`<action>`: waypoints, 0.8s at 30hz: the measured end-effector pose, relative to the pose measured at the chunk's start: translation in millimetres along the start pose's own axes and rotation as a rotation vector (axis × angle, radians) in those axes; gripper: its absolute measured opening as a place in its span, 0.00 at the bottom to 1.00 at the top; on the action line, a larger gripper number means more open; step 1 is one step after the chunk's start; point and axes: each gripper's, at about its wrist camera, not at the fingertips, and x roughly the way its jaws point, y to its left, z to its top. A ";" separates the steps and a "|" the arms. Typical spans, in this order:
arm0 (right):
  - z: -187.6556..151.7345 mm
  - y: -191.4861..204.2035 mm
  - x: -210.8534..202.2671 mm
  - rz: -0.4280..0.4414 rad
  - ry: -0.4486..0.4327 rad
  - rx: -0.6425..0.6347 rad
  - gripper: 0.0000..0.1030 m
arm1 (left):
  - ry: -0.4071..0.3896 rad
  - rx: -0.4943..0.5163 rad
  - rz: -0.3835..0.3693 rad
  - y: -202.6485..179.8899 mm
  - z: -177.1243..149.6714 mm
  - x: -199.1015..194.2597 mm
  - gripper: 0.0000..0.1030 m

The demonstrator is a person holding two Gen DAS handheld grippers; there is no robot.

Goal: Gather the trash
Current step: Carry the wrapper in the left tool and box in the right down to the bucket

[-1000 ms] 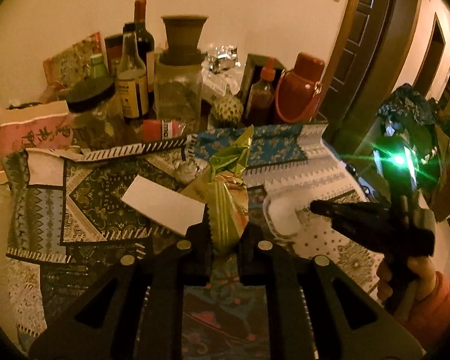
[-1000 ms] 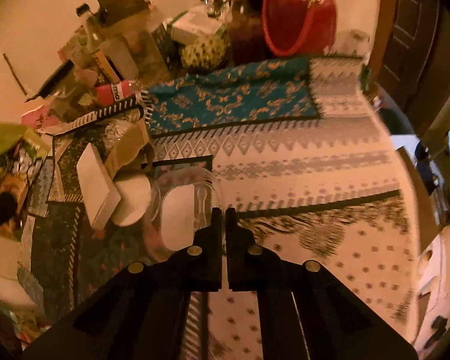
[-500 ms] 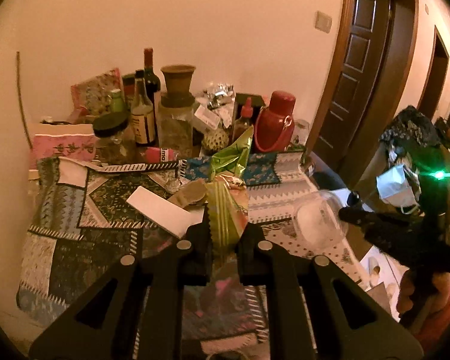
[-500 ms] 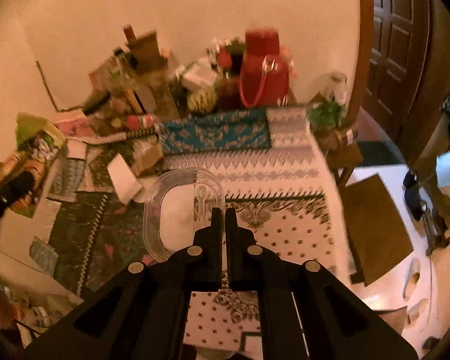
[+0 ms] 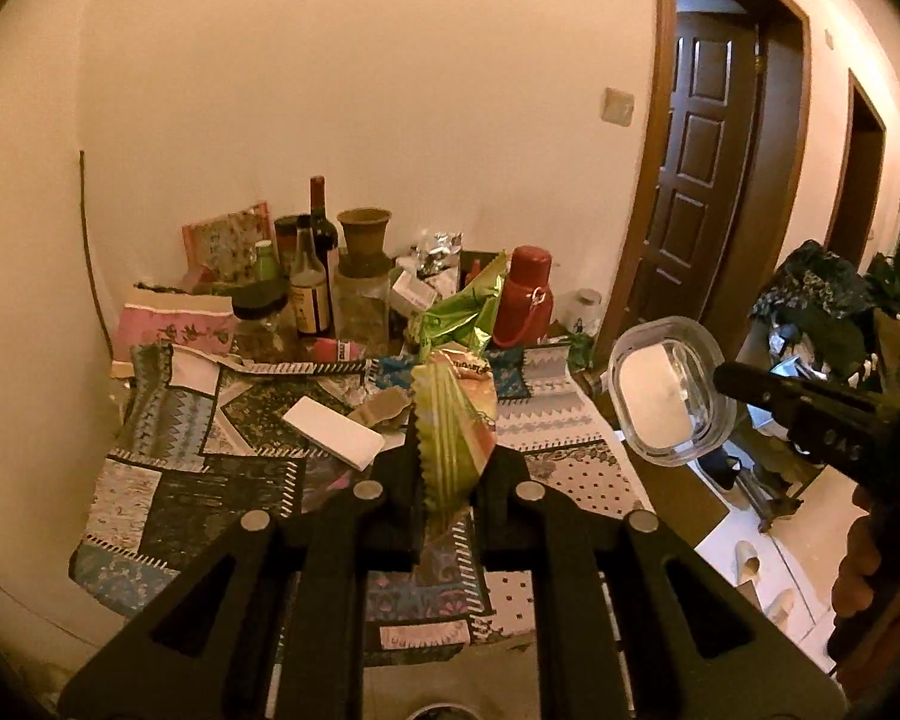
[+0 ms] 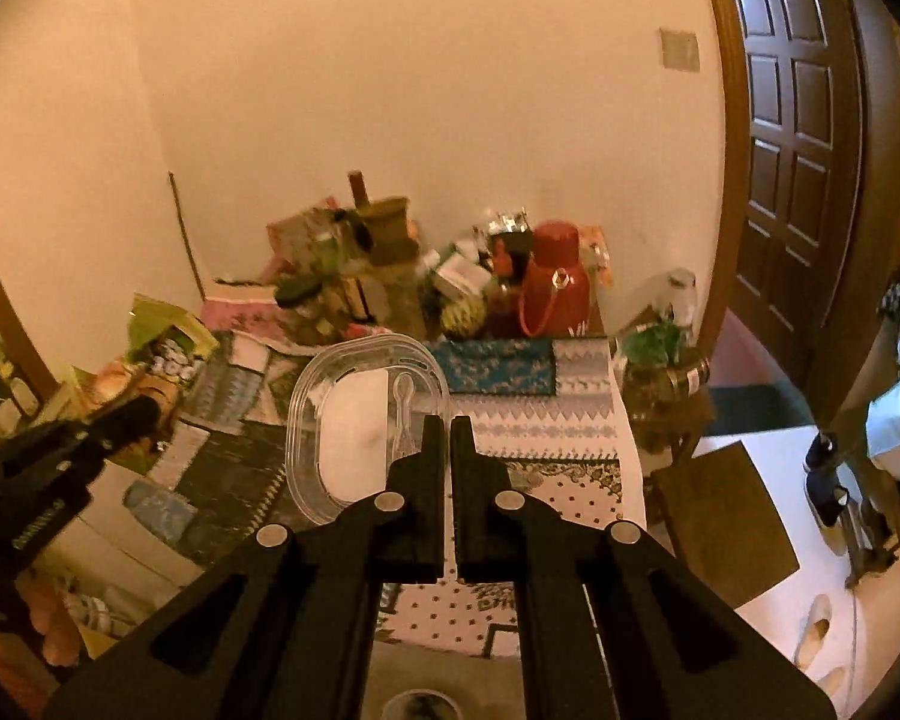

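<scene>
Left black two-finger gripper [image 5: 448,483] seen clamped on crinkled green-and-gold foil snack wrapper [image 5: 452,420]; serrated edge pinched between jaws, long axis pointed up and away, held above table. Right black two-finger gripper [image 6: 440,456] seen pressed together on rim of clear oval plastic container [image 6: 354,426]; white sheet noted inside, opening turned toward camera, long axis upright. One wrapper, one container counted. Below: patchwork patterned tablecloth [image 5: 168,498], flat white rectangular box [image 5: 334,440], red round-shouldered flask [image 5: 525,297].
</scene>
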 end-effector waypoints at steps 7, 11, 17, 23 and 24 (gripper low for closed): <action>-18.3 35.8 -39.6 -0.019 -0.042 -0.009 0.02 | -0.041 0.017 -0.047 12.9 -13.5 -51.8 0.11; -37.0 60.0 -62.8 -0.051 -0.057 -0.011 0.02 | -0.048 0.036 -0.076 26.5 -28.2 -79.5 0.11; -73.7 96.2 -90.9 -0.075 -0.041 0.024 0.02 | -0.030 0.052 -0.110 47.0 -63.1 -127.0 0.11; -111.3 129.9 -115.3 -0.092 -0.027 0.042 0.02 | -0.018 0.074 -0.130 66.4 -101.0 -175.1 0.11; -116.5 134.2 -118.4 -0.094 -0.022 0.045 0.02 | -0.012 0.074 -0.137 69.5 -107.2 -181.0 0.11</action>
